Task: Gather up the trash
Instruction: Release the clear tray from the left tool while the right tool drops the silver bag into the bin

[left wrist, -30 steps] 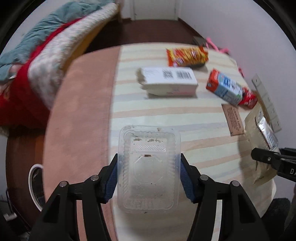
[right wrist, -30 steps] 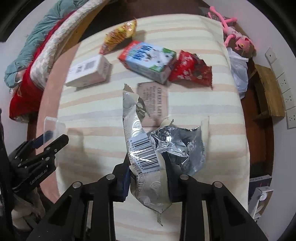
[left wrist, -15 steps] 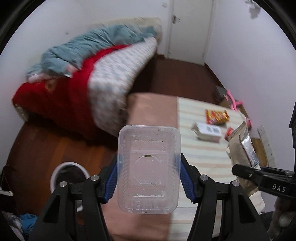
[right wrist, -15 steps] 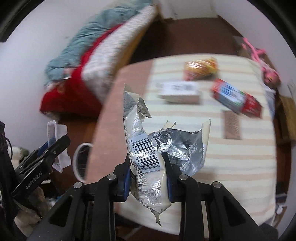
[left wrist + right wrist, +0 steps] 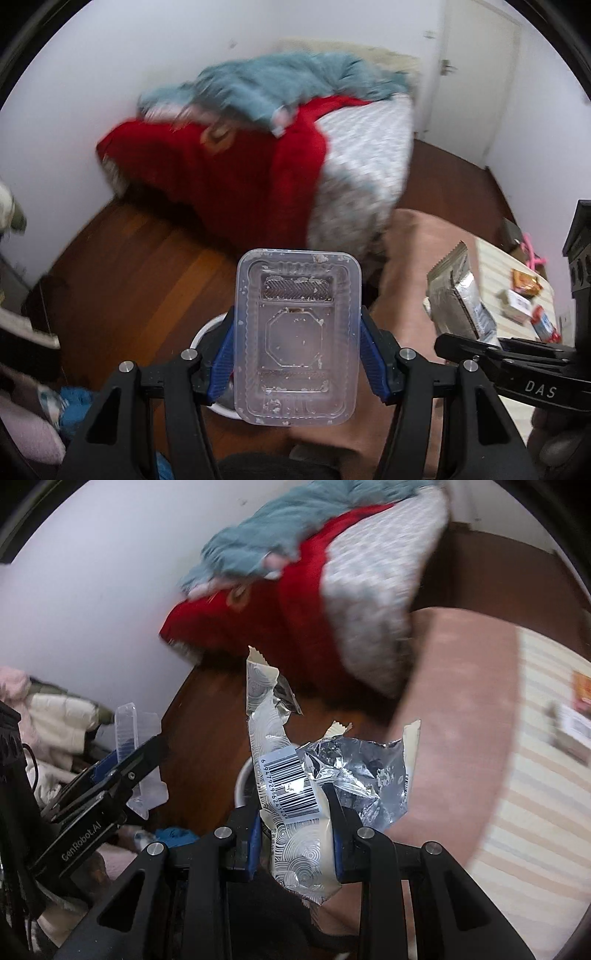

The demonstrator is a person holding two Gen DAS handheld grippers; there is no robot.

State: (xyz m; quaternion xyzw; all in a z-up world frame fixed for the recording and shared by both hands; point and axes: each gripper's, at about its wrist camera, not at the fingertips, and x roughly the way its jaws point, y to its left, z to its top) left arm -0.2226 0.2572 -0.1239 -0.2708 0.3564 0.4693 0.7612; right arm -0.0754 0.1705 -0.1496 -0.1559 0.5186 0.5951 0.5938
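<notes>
Left wrist view: my left tongs (image 5: 297, 354) are clamped on the clear plastic tray (image 5: 297, 338), blue pads pressing its two long sides, so its long axis runs straight out along the fingers. Directly behind and below the tray I see the curved white rim of what I take to be a bin (image 5: 207, 330) on the wood floor (image 5: 129, 266). Most of it is hidden by the tray, so I cannot tell how well the tray is centred over the opening. The bin lies just under and slightly left of the tongs, which I judge puts this hand nearer the drop. The right tongs (image 5: 454, 345) enter from the right edge carrying the foil wrapper (image 5: 458, 299). Beyond them, small and blurred, leftover packets (image 5: 524, 291) lie on the striped surface (image 5: 491, 266).

Right wrist view: my right tongs (image 5: 295, 819) are pinched on the foil wrapper (image 5: 291, 786) near its lower end, and its torn strip stands upward away from the fingers. The white rim (image 5: 243, 779) peeks out just left of the wrapper, low and close, partly behind it. The left tongs (image 5: 147, 753) with the tray (image 5: 129, 738) sit to the left, apart from the wrapper. I judge both loads need a short drop toward that rim, the tray first.
</notes>
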